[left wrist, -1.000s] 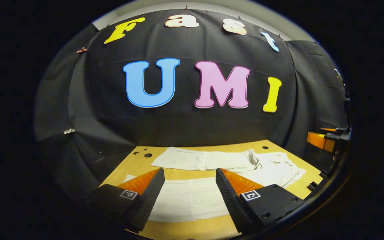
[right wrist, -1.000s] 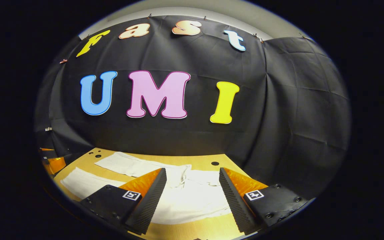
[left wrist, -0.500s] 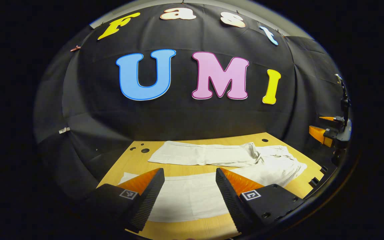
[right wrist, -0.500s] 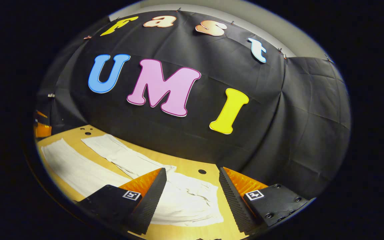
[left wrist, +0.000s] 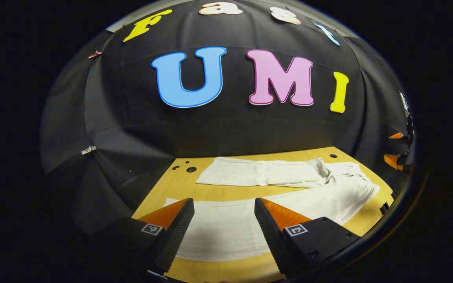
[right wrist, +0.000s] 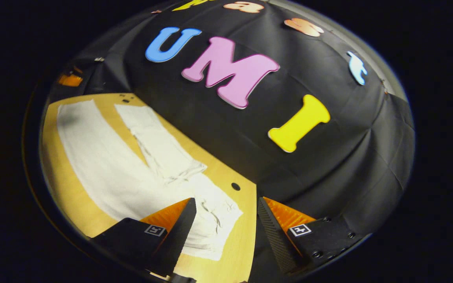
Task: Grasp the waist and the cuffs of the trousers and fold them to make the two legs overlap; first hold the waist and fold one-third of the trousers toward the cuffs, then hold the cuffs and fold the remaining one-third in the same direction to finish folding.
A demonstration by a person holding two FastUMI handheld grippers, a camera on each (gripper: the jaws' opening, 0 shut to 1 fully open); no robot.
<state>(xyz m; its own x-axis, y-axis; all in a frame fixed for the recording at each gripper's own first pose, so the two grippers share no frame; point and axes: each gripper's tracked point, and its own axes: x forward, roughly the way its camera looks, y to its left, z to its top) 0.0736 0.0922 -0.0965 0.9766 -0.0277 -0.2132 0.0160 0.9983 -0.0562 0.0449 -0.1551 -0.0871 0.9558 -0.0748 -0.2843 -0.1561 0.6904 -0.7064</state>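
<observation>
above the near trouser leg, the left gripper (left wrist: 224, 226) hangs with its fingers spread wide, nothing between them and touching nothing. the right gripper (right wrist: 225, 228) is likewise spread wide and empty, tilted over the waist end, one finger over the cloth and the other past the table edge. the white trousers (left wrist: 289, 184) lie flat on the wooden table (left wrist: 163, 188), legs apart in a v, waist toward the table's right end. bare wood shows between the legs and along the near edge, with small holes near the far corners.

Wooden table (left wrist: 179, 184), white trousers (left wrist: 273, 175) spread flat
</observation>
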